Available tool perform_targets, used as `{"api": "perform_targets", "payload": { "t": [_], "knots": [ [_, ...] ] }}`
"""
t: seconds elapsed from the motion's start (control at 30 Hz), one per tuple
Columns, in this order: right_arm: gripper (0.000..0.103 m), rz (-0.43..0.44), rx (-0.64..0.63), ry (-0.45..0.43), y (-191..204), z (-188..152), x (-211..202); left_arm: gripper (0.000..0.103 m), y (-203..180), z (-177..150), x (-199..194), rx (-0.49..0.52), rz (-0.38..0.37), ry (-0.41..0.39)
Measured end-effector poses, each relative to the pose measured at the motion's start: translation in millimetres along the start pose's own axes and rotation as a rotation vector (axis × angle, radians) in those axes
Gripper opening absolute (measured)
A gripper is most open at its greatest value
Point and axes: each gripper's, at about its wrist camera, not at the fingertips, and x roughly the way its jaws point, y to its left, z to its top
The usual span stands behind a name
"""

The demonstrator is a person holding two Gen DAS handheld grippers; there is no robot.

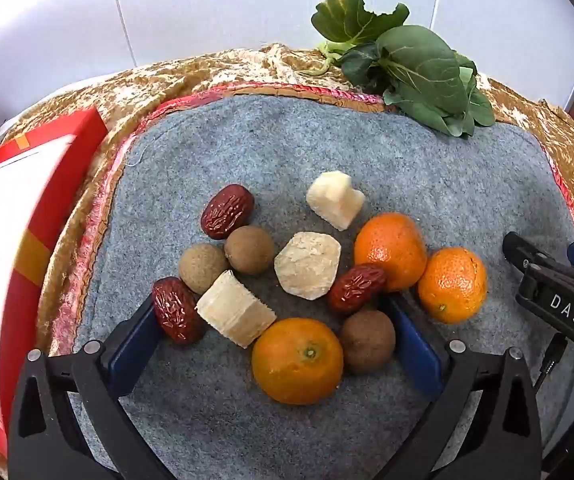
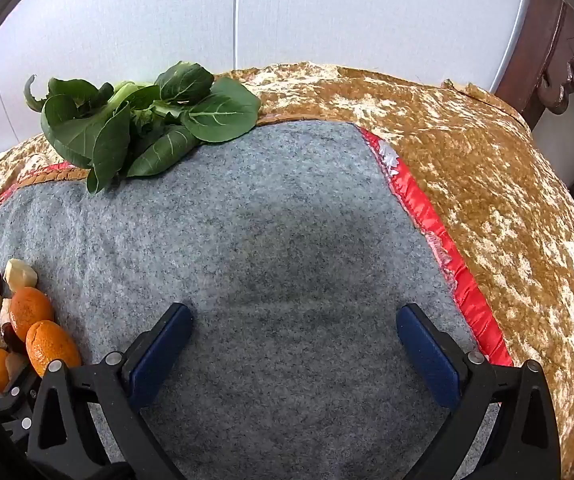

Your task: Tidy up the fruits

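A heap of fruit lies on the grey felt mat (image 1: 327, 140): three tangerines, the nearest one (image 1: 297, 361) between my left fingers, three red dates such as one (image 1: 227, 211) at the back, brown longans (image 1: 249, 249) and pale sugarcane chunks (image 1: 235, 308). My left gripper (image 1: 271, 320) is open around the front of the heap, its blue pads beside a date and a longan (image 1: 368, 341). My right gripper (image 2: 293, 322) is open and empty over bare mat (image 2: 287, 220); it shows in the left wrist view (image 1: 543, 256) right of the heap. The heap shows at the right view's left edge (image 2: 31, 312).
A red-framed white box (image 1: 19, 216) stands at the left of the mat. Green leafy vegetables (image 1: 403, 60) (image 2: 139, 128) lie at the mat's far edge. A gold patterned cloth (image 2: 487, 184) covers the table around the mat. Dark wooden furniture (image 2: 559, 48) stands at the right.
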Motion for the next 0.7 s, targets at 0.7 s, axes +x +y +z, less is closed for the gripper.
{"api": "perform_targets", "payload": {
  "t": [0.7],
  "knots": [
    [0.102, -0.023, 0.002, 0.015, 3.9, 1.7, -2.4, 0.103, 1.8, 5.1, 0.3, 0.005, -0.014, 0.016]
  ]
}}
